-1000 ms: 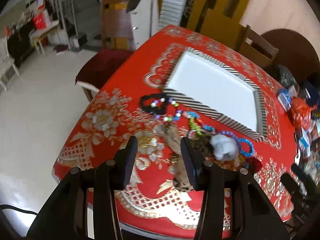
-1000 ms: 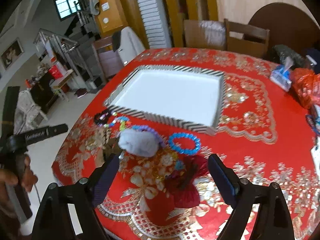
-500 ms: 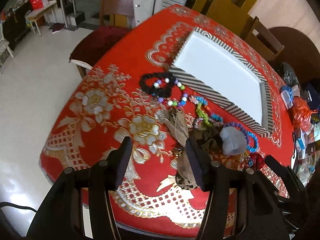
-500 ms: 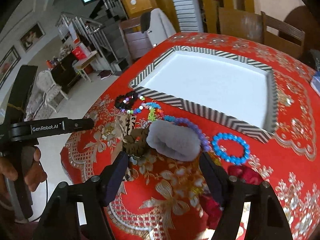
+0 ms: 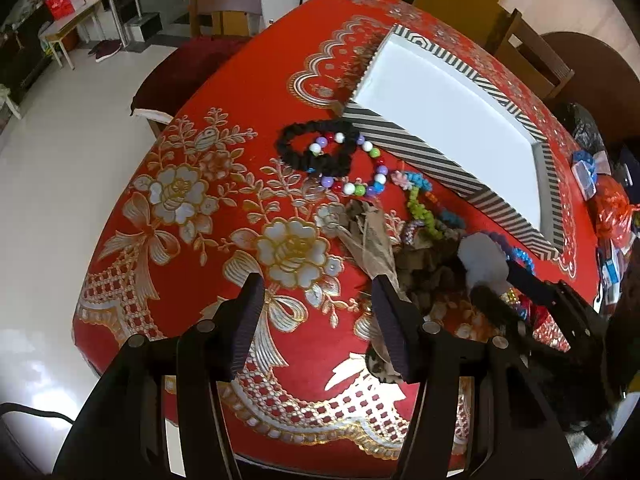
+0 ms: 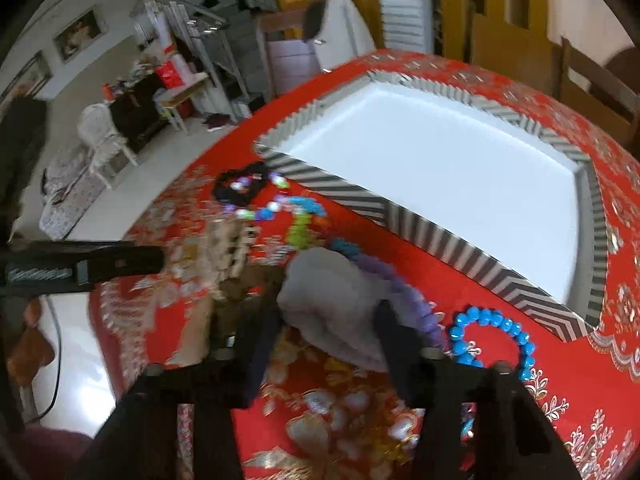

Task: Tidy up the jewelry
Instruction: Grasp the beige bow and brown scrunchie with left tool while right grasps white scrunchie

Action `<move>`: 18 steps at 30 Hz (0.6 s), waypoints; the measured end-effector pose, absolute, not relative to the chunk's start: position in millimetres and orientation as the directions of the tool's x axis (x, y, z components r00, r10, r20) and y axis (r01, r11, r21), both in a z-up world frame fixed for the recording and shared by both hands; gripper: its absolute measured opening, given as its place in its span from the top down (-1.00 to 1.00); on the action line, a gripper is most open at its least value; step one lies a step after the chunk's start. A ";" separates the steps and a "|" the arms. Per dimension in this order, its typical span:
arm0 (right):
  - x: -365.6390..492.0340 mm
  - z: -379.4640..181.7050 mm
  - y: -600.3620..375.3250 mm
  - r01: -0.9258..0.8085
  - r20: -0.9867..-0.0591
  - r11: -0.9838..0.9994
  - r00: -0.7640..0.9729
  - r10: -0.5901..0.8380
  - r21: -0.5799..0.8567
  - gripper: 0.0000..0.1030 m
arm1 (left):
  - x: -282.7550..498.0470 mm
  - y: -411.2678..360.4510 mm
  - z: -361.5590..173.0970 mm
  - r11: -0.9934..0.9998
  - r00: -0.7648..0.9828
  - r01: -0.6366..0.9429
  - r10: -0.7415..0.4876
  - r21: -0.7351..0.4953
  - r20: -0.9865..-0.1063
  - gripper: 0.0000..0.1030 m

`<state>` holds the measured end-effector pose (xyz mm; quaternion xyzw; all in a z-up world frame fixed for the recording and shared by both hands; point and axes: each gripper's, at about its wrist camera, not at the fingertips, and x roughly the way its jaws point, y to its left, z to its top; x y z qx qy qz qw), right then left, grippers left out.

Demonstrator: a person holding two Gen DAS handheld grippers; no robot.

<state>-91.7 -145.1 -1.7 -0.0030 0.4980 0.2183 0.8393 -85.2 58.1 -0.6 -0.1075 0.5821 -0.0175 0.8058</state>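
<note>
Right gripper (image 6: 326,320), jaws just closing, straddles a grey fluffy scrunchie (image 6: 332,304) on the red tablecloth (image 5: 192,264) beside the striped tray (image 6: 360,196); motion blur hides whether the pads touch it. Left gripper (image 5: 316,320) hangs wide over cloth, its right finger masking a brown piece (image 5: 372,240)

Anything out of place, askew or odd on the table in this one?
Yes: the striped tray sits empty while the jewelry lies tangled in a heap beside it. A grey fluffy scrunchie overlaps the purple bead bracelet, with the right gripper closing around it.
</note>
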 end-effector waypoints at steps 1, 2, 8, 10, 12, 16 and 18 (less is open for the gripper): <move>-89.9 -3.0 -147.4 -0.358 -0.834 0.905 0.406 0.373 0.230 0.51 | -84.2 57.8 -1.6 0.977 0.319 -0.093 -0.156 -0.194 -0.935 -0.07; -87.7 -3.1 -153.0 -0.337 -0.828 0.906 0.408 0.385 0.256 0.58 | -83.8 56.5 -2.0 0.977 0.317 -0.087 -0.157 -0.194 -0.935 -0.07; -100.8 23.2 -176.5 -0.293 -0.770 0.879 0.429 0.473 0.376 0.76 | -83.4 40.4 -4.9 0.978 0.299 -0.048 -0.180 -0.203 -0.937 -0.10; -109.1 35.7 -184.4 -0.278 -0.746 0.868 0.444 0.497 0.412 0.76 | -82.6 30.0 -7.3 0.976 0.294 -0.020 -0.200 -0.215 -0.935 -0.13; -115.3 44.9 -190.4 -0.266 -0.733 0.865 0.459 0.502 0.426 0.76 | -82.0 19.7 -10.1 0.976 0.299 0.006 -0.210 -0.219 -0.931 -0.16; -127.3 59.4 -202.8 -0.245 -0.718 0.863 0.480 0.504 0.442 0.76 | -79.1 6.0 -20.0 0.976 0.286 0.028 -0.213 -0.214 -0.934 -0.16; -131.5 64.8 -205.8 -0.240 -0.716 0.867 0.491 0.497 0.437 0.76 | -77.5 -0.3 -26.7 0.976 0.278 0.037 -0.216 -0.214 -0.936 -0.16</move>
